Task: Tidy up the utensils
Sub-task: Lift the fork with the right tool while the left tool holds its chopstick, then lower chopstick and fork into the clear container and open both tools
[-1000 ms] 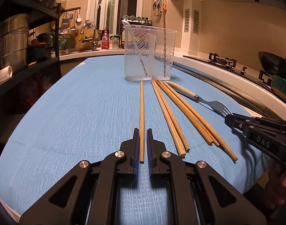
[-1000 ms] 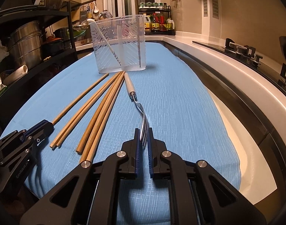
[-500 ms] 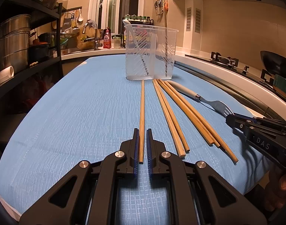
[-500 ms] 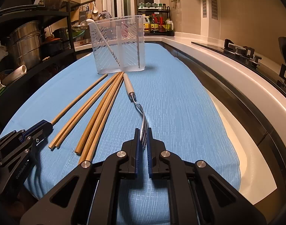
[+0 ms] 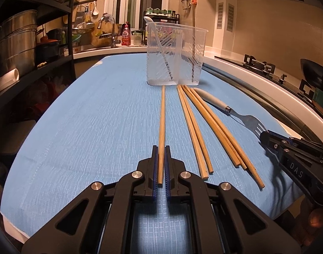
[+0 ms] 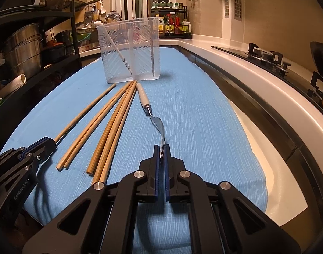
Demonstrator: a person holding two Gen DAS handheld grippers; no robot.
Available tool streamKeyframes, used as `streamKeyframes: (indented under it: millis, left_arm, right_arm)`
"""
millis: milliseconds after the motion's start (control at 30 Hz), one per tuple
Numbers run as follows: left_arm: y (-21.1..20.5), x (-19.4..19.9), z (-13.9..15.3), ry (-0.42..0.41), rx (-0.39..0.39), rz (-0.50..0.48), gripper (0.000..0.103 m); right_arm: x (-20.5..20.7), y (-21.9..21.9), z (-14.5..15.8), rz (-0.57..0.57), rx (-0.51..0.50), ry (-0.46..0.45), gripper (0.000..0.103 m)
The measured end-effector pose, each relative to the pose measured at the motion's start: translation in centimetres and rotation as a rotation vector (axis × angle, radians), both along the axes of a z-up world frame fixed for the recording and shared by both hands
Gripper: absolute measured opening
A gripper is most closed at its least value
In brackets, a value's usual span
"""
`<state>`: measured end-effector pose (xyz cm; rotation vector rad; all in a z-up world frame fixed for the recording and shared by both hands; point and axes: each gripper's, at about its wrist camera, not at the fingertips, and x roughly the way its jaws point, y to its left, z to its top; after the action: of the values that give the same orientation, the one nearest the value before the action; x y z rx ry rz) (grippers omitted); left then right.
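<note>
At the bottom centre of the left wrist view, the left gripper (image 5: 161, 160) has drawn its jaws the last bit tighter, and the pads now clamp the near end of a single chopstick (image 5: 162, 127) that runs straight up the frame to the clear plastic holder (image 5: 175, 53). In the right wrist view the right gripper (image 6: 161, 157) has likewise just been closing, and its pads now pinch the tines of the fork (image 6: 155, 120), whose white handle points toward the holder's foot. Both grips look settled, so the picking-up step seems done and lifting each piece toward the holder would be next. Five more chopsticks (image 5: 205, 131) lie loose on the blue cloth (image 5: 87, 127), fanned out between the two held pieces, so most of the sorting is yet to do. A white-handled utensil already leans inside the holder's left compartment. Neither hand has shifted place; both grippers slope gently down at the cloth, low over its near edge, pointing toward the holder in the upper middle of each frame
</note>
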<state>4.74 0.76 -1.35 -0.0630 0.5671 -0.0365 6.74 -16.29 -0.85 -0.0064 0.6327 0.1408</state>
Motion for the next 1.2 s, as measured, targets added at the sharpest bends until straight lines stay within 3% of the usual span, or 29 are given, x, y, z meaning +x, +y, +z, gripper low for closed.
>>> streamKeyframes:
  millis: [700,1200]
  left_arm:
    - [-0.1,-2.6,4.0,-0.083,-0.004,-0.007,0.005]
    - [2.9,-3.4,11.6,-0.246,-0.026,0.0,0.005]
  right_arm:
    - [-3.3,-1.1,5.2,-0.025,-0.03,-0.119,0.002]
    - [-4.0,-1.5,12.7,-0.02,-0.088,-0.272,0.001]
